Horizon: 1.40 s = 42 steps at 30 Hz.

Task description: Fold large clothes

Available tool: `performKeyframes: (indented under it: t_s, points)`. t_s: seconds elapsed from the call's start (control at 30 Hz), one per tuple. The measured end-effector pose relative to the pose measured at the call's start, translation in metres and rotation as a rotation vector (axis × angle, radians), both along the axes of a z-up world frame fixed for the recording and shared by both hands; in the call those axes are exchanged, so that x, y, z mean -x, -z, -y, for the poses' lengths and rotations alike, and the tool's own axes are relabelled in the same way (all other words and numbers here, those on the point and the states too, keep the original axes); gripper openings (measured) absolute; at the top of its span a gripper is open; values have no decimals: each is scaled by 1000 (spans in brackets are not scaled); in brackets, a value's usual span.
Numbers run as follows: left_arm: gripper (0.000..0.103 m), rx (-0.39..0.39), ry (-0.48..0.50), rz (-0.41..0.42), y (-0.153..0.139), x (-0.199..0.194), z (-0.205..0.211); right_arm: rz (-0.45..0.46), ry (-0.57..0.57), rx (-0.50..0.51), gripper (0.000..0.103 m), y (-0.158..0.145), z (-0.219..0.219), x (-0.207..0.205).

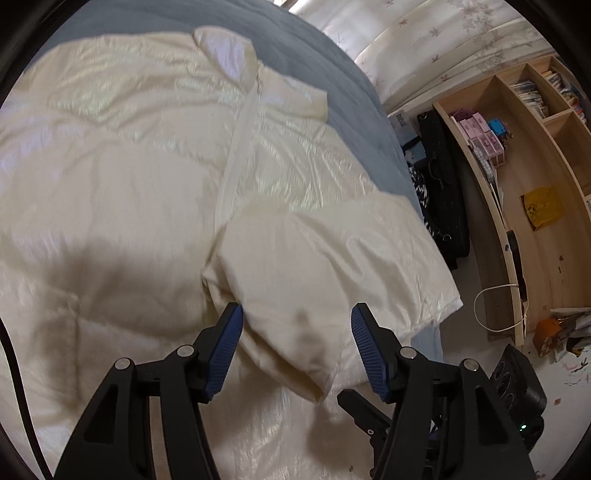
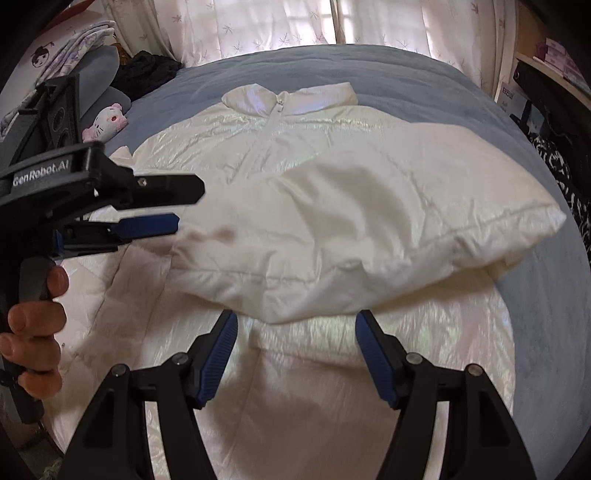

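A cream puffer jacket lies zipped, front up, on a grey-blue bed, with its collar at the far end. One sleeve is folded across the chest. My left gripper is open and straddles the sleeve's cuff end, with fabric between the blue pads. My right gripper is open just below the sleeve's near edge and holds nothing. The left gripper also shows at the left of the right wrist view, held by a hand.
A wooden shelf unit with boxes and books stands to the right of the bed, with a black bag leaning between them. A white cable loops on the floor. A cat plush, pillows and dark clothing sit at the bed's far left. Curtains hang behind.
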<state>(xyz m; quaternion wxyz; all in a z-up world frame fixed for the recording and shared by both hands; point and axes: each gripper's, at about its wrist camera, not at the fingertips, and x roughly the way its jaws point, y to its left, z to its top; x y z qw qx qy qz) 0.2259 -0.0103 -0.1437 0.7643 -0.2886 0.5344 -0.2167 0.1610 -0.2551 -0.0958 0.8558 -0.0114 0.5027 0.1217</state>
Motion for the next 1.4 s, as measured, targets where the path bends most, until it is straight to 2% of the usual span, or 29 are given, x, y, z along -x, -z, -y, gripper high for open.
performKeyframes:
  t_s: [0.47, 0.67, 0.77, 0.8, 0.83, 0.87, 0.9, 1.0, 1.1, 1.2, 1.3, 1.4]
  points:
    - [60, 59, -1, -81, 23, 30, -1, -10, -15, -46, 66, -1, 0, 16]
    - [60, 110, -1, -99, 30, 17, 9, -20, -14, -47, 66, 4, -2, 18]
    - [59, 107, 15, -98, 31, 5, 24, -16, -12, -47, 66, 3, -1, 18]
    - [47, 89, 17, -84, 29, 0, 30, -15, -8, -44, 66, 3, 0, 18]
    - [24, 56, 19, -71, 25, -5, 36, -14, -4, -41, 66, 3, 1, 18]
    - [15, 22, 21, -57, 20, -9, 41, -12, 4, -39, 66, 2, 3, 18]
    - [11, -14, 30, -38, 12, -14, 46, -10, 9, -39, 66, 0, 5, 17]
    - [8, -135, 30, 109, -35, -27, 53, 13, 36, -35, 66, -7, 15, 17]
    - [7, -233, -7, 311, -95, -35, 44, 45, 73, -24, 66, -15, 29, 15]
    - [7, -306, -37, 425, -131, -42, 26, 72, 128, -1, 66, -18, 46, 10]
    - [7, -395, -74, 447, -138, -55, 7, 77, 215, 22, 66, -14, 72, -2]
    - [8, -456, -100, 374, -113, -76, -12, 64, 292, 25, 66, -6, 97, -16]
